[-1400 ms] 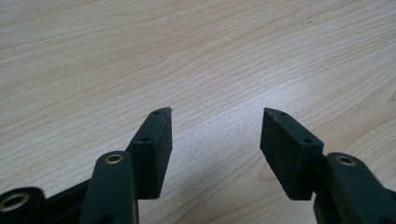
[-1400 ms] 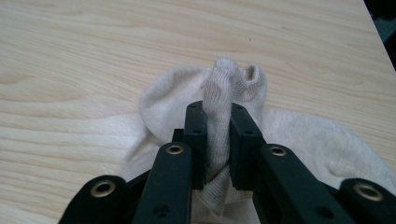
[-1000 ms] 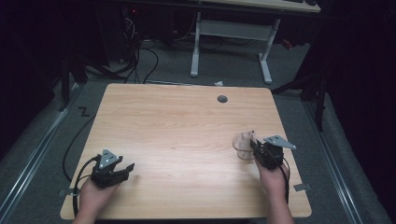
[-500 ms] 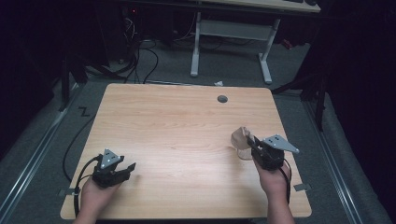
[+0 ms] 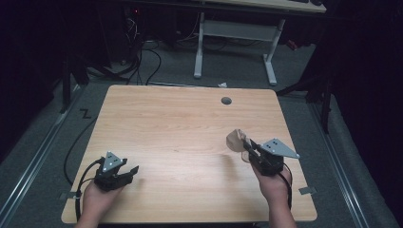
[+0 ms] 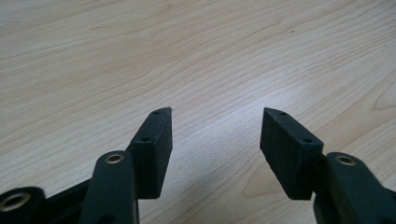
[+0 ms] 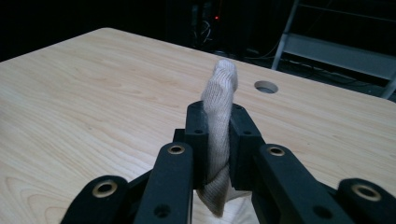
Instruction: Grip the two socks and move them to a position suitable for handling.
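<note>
Sock, beige, ribbed knit, bunched upright, pinched between right gripper jaws

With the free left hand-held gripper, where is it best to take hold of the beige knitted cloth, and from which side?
Probably the rounded end of the beige knitted cloth that stands above the right hand-held gripper, which is clamped on its middle. Come from the left side, across the wooden table, with the open left hand-held gripper.

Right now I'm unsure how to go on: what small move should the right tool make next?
Probably lift a little higher: the right tool is shut on the sock, whose tail hangs close above the table.
</note>
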`<state>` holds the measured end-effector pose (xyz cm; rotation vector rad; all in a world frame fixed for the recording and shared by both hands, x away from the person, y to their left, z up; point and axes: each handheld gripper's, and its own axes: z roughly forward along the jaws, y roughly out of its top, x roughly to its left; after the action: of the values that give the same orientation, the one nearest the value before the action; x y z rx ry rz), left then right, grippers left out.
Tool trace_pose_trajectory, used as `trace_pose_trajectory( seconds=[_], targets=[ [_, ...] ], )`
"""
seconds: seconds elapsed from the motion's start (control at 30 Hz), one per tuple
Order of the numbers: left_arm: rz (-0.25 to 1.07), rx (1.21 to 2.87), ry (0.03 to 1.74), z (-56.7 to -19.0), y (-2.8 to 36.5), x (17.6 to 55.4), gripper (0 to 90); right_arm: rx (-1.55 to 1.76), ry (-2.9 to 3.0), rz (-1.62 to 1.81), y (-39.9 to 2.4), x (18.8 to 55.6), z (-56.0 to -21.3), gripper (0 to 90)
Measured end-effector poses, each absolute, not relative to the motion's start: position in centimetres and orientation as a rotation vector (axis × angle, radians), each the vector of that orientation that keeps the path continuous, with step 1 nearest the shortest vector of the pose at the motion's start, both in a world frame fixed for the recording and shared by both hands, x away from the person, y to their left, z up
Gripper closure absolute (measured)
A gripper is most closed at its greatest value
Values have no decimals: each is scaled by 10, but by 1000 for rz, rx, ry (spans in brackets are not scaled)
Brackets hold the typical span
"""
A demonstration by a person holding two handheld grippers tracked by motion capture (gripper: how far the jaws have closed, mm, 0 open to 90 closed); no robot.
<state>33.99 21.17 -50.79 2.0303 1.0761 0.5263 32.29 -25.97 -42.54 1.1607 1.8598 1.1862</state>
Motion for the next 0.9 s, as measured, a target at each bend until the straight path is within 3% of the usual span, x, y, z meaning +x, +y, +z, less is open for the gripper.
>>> trace_pose_trajectory(
  seconds=[0.9],
  targets=[
    [521,2026,1054,-507,209,339,440,953,2032,1244,-194,310,-429,805]
  ],
)
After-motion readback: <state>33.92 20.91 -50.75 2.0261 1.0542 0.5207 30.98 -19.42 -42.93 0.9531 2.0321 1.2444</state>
